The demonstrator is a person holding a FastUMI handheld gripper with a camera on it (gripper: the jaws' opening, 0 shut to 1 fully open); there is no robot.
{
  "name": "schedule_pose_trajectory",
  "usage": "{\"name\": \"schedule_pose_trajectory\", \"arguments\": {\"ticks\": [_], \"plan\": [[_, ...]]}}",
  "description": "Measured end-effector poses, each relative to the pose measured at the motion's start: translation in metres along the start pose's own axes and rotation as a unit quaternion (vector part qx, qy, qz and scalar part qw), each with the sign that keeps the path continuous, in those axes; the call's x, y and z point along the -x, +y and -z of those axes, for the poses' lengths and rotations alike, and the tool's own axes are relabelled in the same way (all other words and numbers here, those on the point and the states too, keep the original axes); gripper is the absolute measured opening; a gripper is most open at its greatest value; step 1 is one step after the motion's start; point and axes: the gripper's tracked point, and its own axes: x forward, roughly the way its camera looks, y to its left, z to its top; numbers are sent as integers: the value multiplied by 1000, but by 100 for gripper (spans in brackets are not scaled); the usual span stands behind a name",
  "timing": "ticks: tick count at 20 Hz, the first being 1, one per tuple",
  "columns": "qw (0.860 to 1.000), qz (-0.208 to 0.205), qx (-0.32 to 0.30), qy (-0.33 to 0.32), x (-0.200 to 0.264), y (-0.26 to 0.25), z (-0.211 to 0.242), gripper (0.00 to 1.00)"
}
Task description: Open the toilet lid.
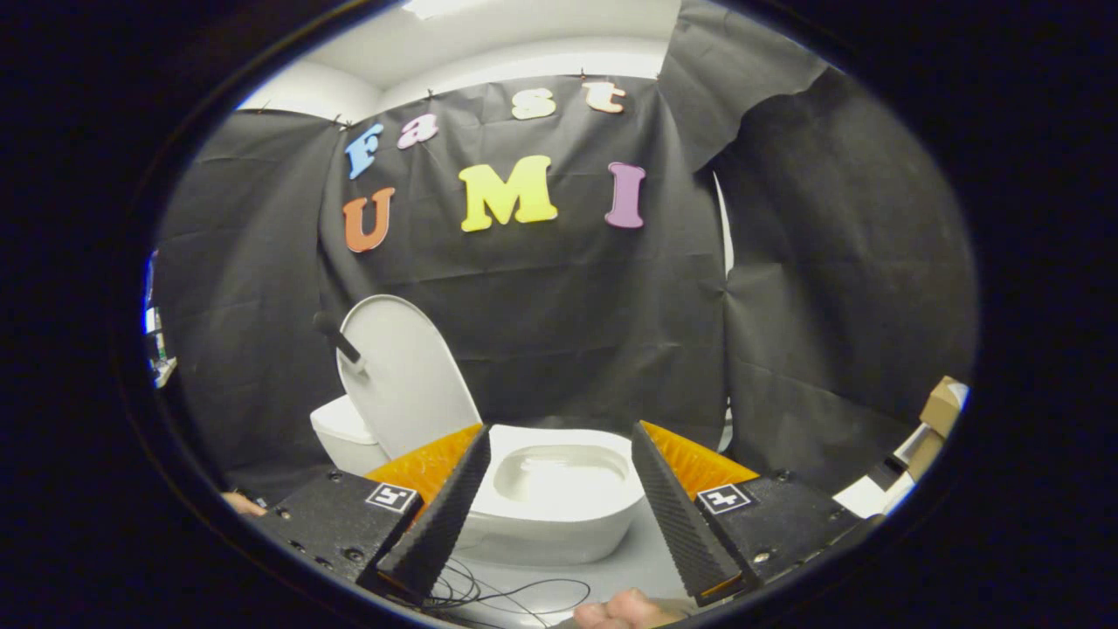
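Note:
A white toilet (559, 515) stands on the floor just ahead of my fingers, its bowl seen between them. The white lid (406, 376) is raised upright at the left, leaning back above the tank (345, 432). A short dark handle (336, 336) sticks out from the lid's upper left edge. My gripper (559, 454) is open, fingers spread wide to either side of the bowl, with nothing held between them.
Black cloth walls close in behind and to both sides of the toilet. Thin cables (489, 590) lie on the grey floor below the bowl. A cardboard box (943, 406) and clutter sit at the far right. Part of a hand (624, 610) shows beneath the fingers.

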Motion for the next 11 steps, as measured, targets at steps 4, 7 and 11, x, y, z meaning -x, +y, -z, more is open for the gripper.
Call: {"name": "schedule_pose_trajectory", "arguments": {"ticks": [4,7,11], "plan": [[1000,11,-7,-12,0,-12,-3,100],[1000,14,-6,-17,0,-11,-5,100],[1000,19,-12,-18,-1,-18,1,100]]}}
